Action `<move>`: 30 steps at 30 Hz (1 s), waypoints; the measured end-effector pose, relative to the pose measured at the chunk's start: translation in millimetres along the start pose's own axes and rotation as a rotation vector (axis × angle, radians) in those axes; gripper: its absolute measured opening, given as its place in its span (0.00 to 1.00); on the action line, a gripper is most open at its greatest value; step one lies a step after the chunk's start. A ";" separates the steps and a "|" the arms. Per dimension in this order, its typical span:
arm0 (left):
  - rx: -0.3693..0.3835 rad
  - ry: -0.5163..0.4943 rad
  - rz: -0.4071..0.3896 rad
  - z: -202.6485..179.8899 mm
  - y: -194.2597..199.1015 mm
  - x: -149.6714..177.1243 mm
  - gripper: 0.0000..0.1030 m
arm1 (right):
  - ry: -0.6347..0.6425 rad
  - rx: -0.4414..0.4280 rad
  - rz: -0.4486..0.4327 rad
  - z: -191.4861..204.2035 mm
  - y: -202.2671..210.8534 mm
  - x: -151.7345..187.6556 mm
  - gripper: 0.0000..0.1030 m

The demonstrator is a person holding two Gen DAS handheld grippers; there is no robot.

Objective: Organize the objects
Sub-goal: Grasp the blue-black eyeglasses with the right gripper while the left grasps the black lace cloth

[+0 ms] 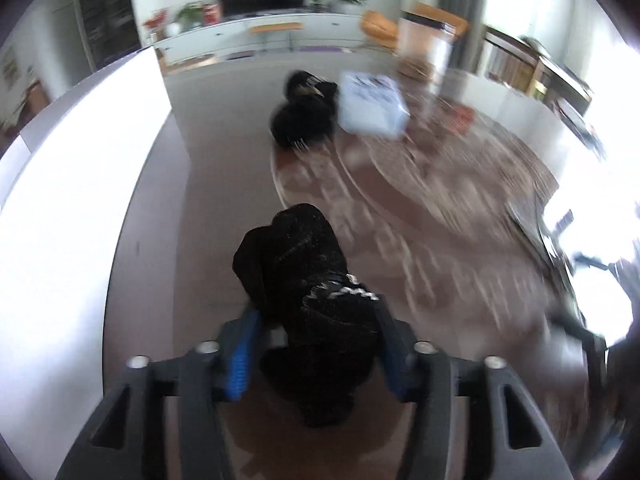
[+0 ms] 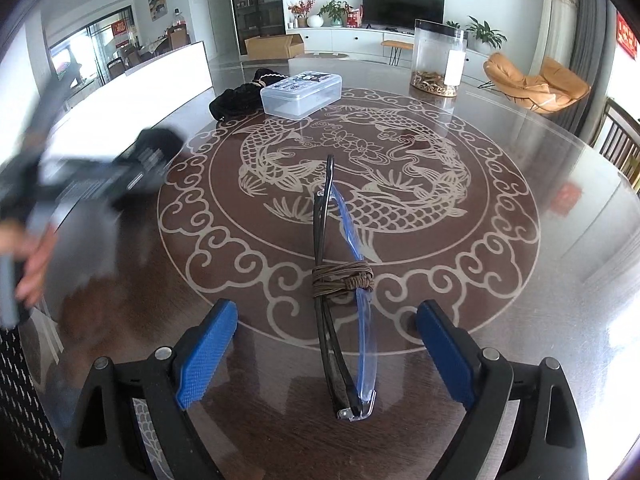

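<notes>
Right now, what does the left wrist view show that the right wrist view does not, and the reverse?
Only the left wrist view: the left gripper closed on a black fabric pouch, seen up close. Only the right wrist view: two folded glasses bundled with brown cord lying between the open right gripper, and the koi pattern sharp. Both: the clear plastic box, a second black pouch beside it, the tall clear jar, and the round glass-topped table.

Black-framed right claw with blue ribbed pads, silver pivot screws, triangular cut-outs.
</notes>
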State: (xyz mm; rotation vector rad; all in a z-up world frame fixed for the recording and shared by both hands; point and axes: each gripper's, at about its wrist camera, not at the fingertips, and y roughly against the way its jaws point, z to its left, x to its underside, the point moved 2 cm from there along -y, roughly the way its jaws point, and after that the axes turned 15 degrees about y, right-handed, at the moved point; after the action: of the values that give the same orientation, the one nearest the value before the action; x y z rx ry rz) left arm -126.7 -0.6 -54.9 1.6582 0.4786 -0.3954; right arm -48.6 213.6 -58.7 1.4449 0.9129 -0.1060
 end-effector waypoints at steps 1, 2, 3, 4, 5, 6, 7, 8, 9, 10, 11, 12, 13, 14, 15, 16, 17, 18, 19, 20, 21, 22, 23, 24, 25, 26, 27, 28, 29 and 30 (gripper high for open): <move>-0.015 -0.007 -0.002 0.2 2.7 7.8 0.84 | 0.002 0.002 0.002 -0.1 0.0 0.1 0.89; -0.031 -0.003 -0.019 -0.1 5.4 16.8 0.90 | 0.005 0.006 0.004 0.2 -0.5 -0.1 0.89; -0.037 0.010 -0.031 0.1 6.8 21.9 0.97 | 0.010 0.011 0.008 0.9 -0.9 -0.4 0.89; -0.036 0.039 -0.039 2.2 7.2 23.1 0.98 | 0.013 0.014 0.010 1.3 -1.3 -0.4 0.89; -0.036 0.070 -0.043 4.7 8.4 25.9 0.99 | 0.016 0.018 0.013 1.8 -1.7 -0.6 0.89; -0.054 0.080 -0.049 3.2 8.3 27.0 1.00 | 0.019 0.020 0.015 1.9 -2.0 -0.7 0.89; -0.054 0.088 -0.058 4.7 8.3 26.2 1.00 | 0.020 0.021 0.015 1.9 -2.0 -0.8 0.89; -0.055 0.090 -0.061 7.9 7.7 24.6 1.00 | 0.019 0.020 0.015 1.6 -2.1 -0.7 0.89; -0.054 0.092 -0.062 9.7 8.7 26.6 1.00 | 0.020 0.020 0.015 1.6 -2.1 -0.6 0.89; -0.053 0.092 -0.064 12.6 10.1 30.2 1.00 | 0.020 0.020 0.015 1.7 -2.1 -0.6 0.90; -0.050 0.092 -0.064 15.1 9.9 29.4 1.00 | 0.021 0.021 0.016 1.8 -2.2 -0.6 0.91; -0.048 0.091 -0.065 16.0 12.2 30.7 1.00 | 0.021 0.024 0.019 1.6 -2.5 -0.4 0.93; -0.048 0.091 -0.066 15.8 13.1 32.1 1.00 | 0.019 0.025 0.021 1.0 -3.0 -0.3 0.93; -0.049 0.091 -0.066 15.6 12.8 31.9 1.00 | 0.017 0.026 0.022 0.5 -3.2 -0.2 0.95; -0.048 0.091 -0.066 15.6 12.9 31.9 1.00 | 0.014 0.028 0.026 -0.1 -3.6 -0.1 0.96; -0.049 0.092 -0.066 15.2 12.4 31.6 1.00 | 0.010 0.031 0.028 -0.7 -4.1 -0.2 0.96; -0.049 0.092 -0.066 14.8 12.0 31.2 1.00 | 0.008 0.032 0.029 -1.1 -4.3 -0.3 0.96; -0.049 0.092 -0.066 14.8 12.1 31.1 1.00 | 0.008 0.033 0.029 -1.1 -4.4 -0.4 0.96; -0.049 0.092 -0.066 14.1 11.3 30.4 1.00 | 0.009 0.035 0.029 -0.9 -4.4 -0.4 0.96; -0.049 0.092 -0.066 13.7 10.9 30.0 1.00 | 0.010 0.036 0.029 -0.8 -4.4 -0.3 0.96; -0.049 0.092 -0.066 14.1 11.5 30.4 1.00 | 0.010 0.036 0.030 -0.9 -4.4 -0.3 0.96; -0.049 0.092 -0.066 13.9 11.2 30.2 1.00 | 0.010 0.035 0.030 -0.9 -4.5 -0.3 0.96; -0.049 0.092 -0.066 13.8 11.3 30.2 1.00 | 0.010 0.035 0.030 -0.9 -4.5 -0.3 0.96; -0.049 0.092 -0.066 14.8 12.6 31.1 1.00 | 0.010 0.035 0.030 -0.9 -4.5 -0.3 0.97; -0.049 0.092 -0.066 13.9 11.6 30.3 1.00 | 0.010 0.035 0.030 -0.9 -4.5 -0.3 0.97; -0.049 0.092 -0.066 13.9 11.6 30.4 1.00 | 0.010 0.035 0.030 -1.0 -4.5 -0.3 0.97; -0.050 0.092 -0.066 14.8 13.0 31.3 1.00 | 0.010 0.036 0.030 -1.0 -4.5 -0.3 0.97; -0.051 0.092 -0.066 14.2 12.1 30.6 1.00 | 0.011 0.036 0.030 -1.0 -4.6 -0.3 0.97; -0.051 0.092 -0.066 13.6 10.7 30.2 1.00 | 0.011 0.036 0.030 -1.1 -4.6 -0.2 0.97; -0.051 0.092 -0.066 13.6 10.5 29.7 1.00 | 0.010 0.036 0.030 -1.2 -4.6 -0.2 0.97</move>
State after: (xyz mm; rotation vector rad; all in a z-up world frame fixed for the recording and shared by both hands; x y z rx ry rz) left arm -95.7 -12.7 -63.2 1.6194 0.6088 -0.3537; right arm -52.0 213.7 -62.1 1.4929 0.9015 -0.0933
